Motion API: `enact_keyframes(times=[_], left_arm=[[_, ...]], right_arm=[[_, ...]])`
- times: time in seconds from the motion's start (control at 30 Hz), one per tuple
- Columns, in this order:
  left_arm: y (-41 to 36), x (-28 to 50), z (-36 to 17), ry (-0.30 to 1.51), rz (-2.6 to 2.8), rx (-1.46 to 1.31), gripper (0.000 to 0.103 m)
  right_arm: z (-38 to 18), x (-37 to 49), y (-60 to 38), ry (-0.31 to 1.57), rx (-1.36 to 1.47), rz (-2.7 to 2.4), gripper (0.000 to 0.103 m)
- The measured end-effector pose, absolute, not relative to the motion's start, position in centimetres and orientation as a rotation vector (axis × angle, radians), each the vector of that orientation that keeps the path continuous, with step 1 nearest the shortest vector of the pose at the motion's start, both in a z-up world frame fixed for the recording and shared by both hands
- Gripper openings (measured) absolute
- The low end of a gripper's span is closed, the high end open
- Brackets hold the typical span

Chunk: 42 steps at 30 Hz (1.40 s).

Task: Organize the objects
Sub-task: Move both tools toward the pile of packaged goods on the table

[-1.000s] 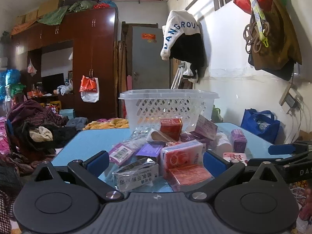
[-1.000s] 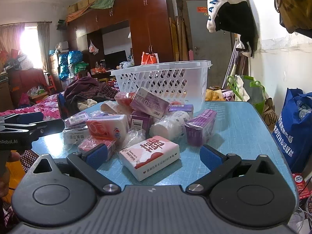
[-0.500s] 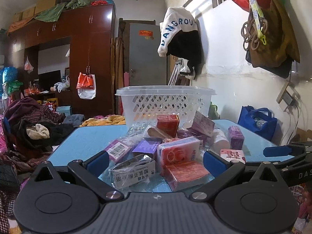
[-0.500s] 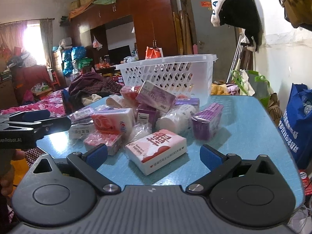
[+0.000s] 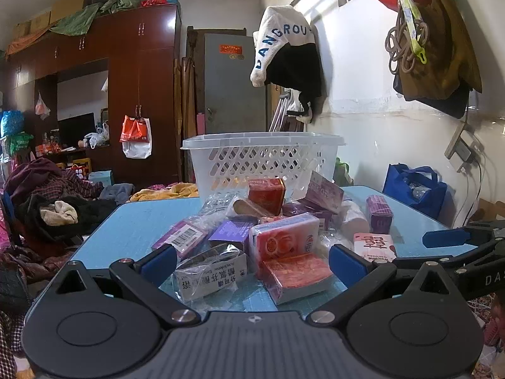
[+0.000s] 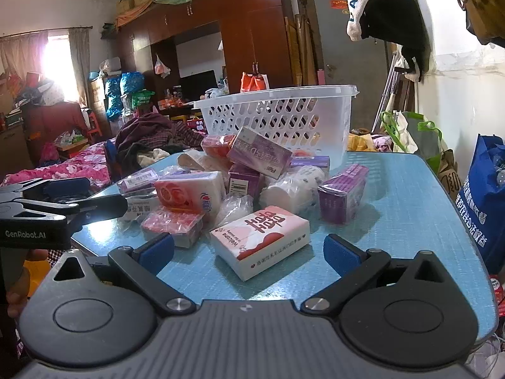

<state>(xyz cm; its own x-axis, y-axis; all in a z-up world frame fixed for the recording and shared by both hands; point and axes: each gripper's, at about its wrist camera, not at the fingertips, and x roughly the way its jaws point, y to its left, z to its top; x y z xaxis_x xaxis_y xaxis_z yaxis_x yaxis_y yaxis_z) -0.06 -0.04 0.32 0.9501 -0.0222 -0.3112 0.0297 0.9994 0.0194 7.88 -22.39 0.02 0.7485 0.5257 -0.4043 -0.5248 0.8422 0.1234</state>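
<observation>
I hold my left gripper [image 5: 251, 260] low and level at the near edge of the blue desk [image 5: 142, 221], and its two blue fingers [image 5: 157, 260] are spread wide with nothing between them. Just past them lie a white pack with black writing [image 5: 210, 273] and a red pack [image 5: 296, 273]. My right gripper [image 6: 249, 252] sits low and level too, wide open and holding nothing, and it points at a pink and white tissue pack [image 6: 262, 237] that lies flat on the desk just in front of it. The two grippers are side by side, apart from each other, each near its own end of the pile. The pile of small packs and boxes [image 6: 240, 177] sits in the middle of the desk, some leaning on each other, with a purple box [image 6: 262, 154] tilted on top and a white roll [image 6: 290, 189] beside a purple pack [image 6: 342, 195]. Behind the pile stands a white basket [image 5: 265, 164] with holes in its sides, right up against the heap. The room is messy: a tall brown wardrobe [image 5: 139, 94], a gray door [image 5: 235, 85], clothes heaped on a bed [image 6: 63, 167], a white and black top hanging on the wall [image 5: 284, 60], and a blue bag [image 6: 486, 195] on the floor.
</observation>
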Motion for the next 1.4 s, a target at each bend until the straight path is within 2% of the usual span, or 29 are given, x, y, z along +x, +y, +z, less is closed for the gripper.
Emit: enact_keyframes(times=[1.4], left_arm=[[-0.31,0.11,-0.04,0.327,-0.039,0.036,0.103]], right_arm=[[-0.05,7.92,-22.38,0.440,-0.002,0.580,0.103]])
